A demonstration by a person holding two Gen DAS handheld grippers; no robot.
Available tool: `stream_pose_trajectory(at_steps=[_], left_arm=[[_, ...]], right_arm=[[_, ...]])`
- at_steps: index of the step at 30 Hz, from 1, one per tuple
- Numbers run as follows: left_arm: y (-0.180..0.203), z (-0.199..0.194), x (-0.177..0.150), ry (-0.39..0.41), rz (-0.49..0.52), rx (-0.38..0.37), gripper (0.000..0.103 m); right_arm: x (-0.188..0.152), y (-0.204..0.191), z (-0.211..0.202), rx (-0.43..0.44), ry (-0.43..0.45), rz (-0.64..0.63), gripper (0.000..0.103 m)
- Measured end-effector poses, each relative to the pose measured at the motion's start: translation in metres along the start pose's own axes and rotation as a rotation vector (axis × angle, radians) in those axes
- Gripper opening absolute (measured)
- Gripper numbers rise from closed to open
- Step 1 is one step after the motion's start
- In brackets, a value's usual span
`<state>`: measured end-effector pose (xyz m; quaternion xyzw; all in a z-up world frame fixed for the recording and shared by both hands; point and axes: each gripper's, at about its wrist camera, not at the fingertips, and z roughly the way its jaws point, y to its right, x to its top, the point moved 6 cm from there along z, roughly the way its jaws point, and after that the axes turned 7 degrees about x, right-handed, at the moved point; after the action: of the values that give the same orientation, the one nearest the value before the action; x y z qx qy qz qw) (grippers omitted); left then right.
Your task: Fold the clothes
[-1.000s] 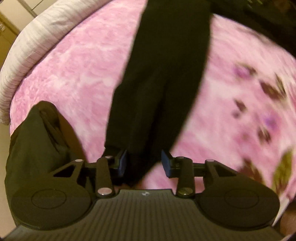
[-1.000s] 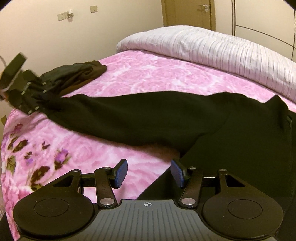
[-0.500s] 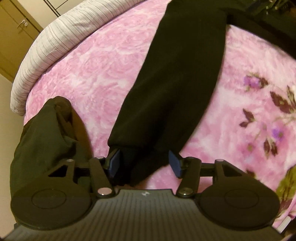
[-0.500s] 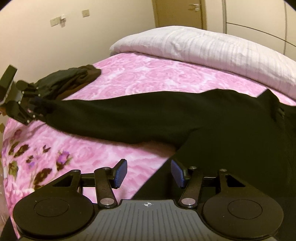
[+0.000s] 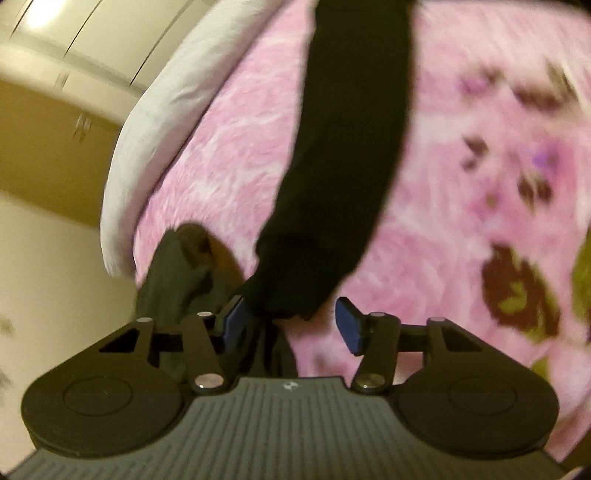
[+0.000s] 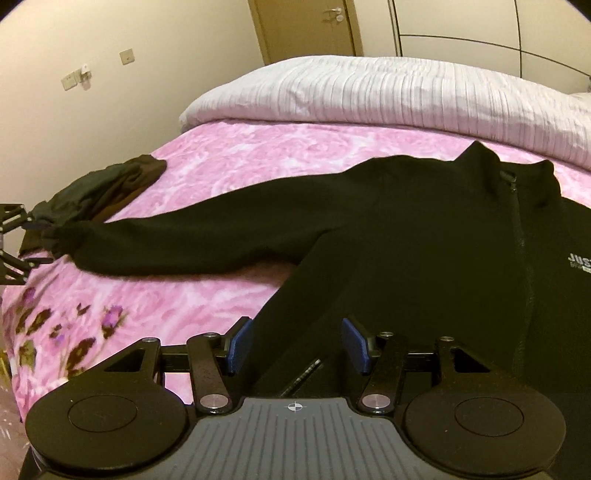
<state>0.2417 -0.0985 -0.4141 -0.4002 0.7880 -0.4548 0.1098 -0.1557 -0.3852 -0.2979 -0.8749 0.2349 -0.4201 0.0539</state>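
While the black jacket [image 6: 424, 236] lay spread flat on the bed, its body occupied the right half of the right wrist view, with the collar raised toward the striped white duvet [image 6: 388, 92] and the front zip running down the middle. One sleeve [image 6: 207, 240] extended straight out to the left across the pink floral blanket [image 6: 229, 158], and its cuff [image 5: 295, 280] ended close to the bed's edge.

The left tongs [image 5: 291, 325] were positioned at that cuff. The jaws had just closed a little, yet they stood released: the cuff lay between the blue pads [image 5: 347, 328], near the left one, and a clear gap remained on the right side. No pad was seen pressing on the fabric. The left wrist view was blurred by motion, so finer contact at the left pad could not be confirmed.

The right tongs [image 6: 297, 345] were likewise released, with the jaws apart over the lower left edge of the jacket body, where the black fabric met the pink blanket. The cloth lay beneath the pads, and neither pad gripped it.

A second dark garment [image 6: 107, 188], crumpled in a heap, rested on the blanket just beside the sleeve cuff at the bed's left edge. A brown door [image 6: 306, 26] and a cream wall stood behind the bed.
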Motion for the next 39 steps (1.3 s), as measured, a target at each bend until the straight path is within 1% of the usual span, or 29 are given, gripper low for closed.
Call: stream_pose_trajectory(at_steps=[2,3,4,5,7,11,14,17,18,20,23,27,31,33,35,36,37,39], left_arm=[[0.014,0.012,0.005,-0.005,0.088,0.017,0.043],[0.017,0.019,0.006,-0.02,0.11,0.018,0.032],[0.02,0.027,0.006,-0.038,0.129,0.019,0.009],[0.021,0.03,0.006,-0.054,0.14,0.021,0.006],[0.017,0.022,0.005,-0.055,0.146,0.033,0.005],[0.014,-0.008,-0.002,-0.064,0.117,0.045,0.005],[0.031,-0.003,-0.004,-0.093,0.12,0.019,0.005],[0.041,0.007,-0.003,-0.121,0.111,0.007,0.006],[0.039,0.008,-0.002,-0.125,0.097,0.01,0.006],[0.03,0.003,-0.002,-0.13,0.036,0.006,0.008],[0.018,-0.014,0.0,-0.135,-0.05,-0.002,0.009],[0.005,-0.043,0.004,-0.141,-0.154,0.008,0.009],[0.003,-0.072,0.024,-0.099,-0.29,-0.02,0.009],[0.008,-0.084,0.042,-0.068,-0.332,-0.047,0.01],[0.015,-0.094,0.066,-0.026,-0.356,-0.07,0.013],[0.019,-0.101,0.078,-0.004,-0.369,-0.081,0.016],[0.023,-0.108,0.093,0.027,-0.386,-0.1,0.019],[0.031,-0.121,0.125,0.096,-0.424,-0.143,0.02]], right_arm=[[-0.001,-0.003,0.001,0.003,-0.005,-0.006,0.057],[-0.001,-0.005,0.002,0.003,-0.006,-0.009,0.057],[0.0,-0.005,0.002,-0.001,-0.007,-0.011,0.057],[0.0,-0.005,0.002,-0.006,-0.007,-0.012,0.057],[0.001,-0.004,-0.002,-0.016,-0.004,-0.016,0.057],[0.001,0.0,-0.01,-0.028,0.015,-0.014,0.057],[-0.003,0.004,-0.008,-0.026,0.007,0.011,0.057],[-0.006,0.002,-0.017,-0.015,0.011,0.019,0.057],[-0.007,0.001,-0.019,-0.011,0.013,0.022,0.057],[-0.009,0.001,-0.031,-0.019,0.022,0.003,0.058],[-0.021,0.016,-0.056,-0.079,0.022,-0.009,0.058],[-0.053,0.052,-0.09,-0.148,0.015,0.109,0.058],[-0.097,0.088,-0.125,-0.206,-0.012,0.25,0.058],[-0.121,0.099,-0.135,-0.212,-0.059,0.303,0.058],[-0.131,0.103,-0.153,-0.187,-0.037,0.316,0.058],[-0.135,0.102,-0.163,-0.19,-0.026,0.326,0.058],[-0.138,0.101,-0.172,-0.193,-0.014,0.335,0.058],[-0.144,0.097,-0.19,-0.189,0.011,0.337,0.058]])
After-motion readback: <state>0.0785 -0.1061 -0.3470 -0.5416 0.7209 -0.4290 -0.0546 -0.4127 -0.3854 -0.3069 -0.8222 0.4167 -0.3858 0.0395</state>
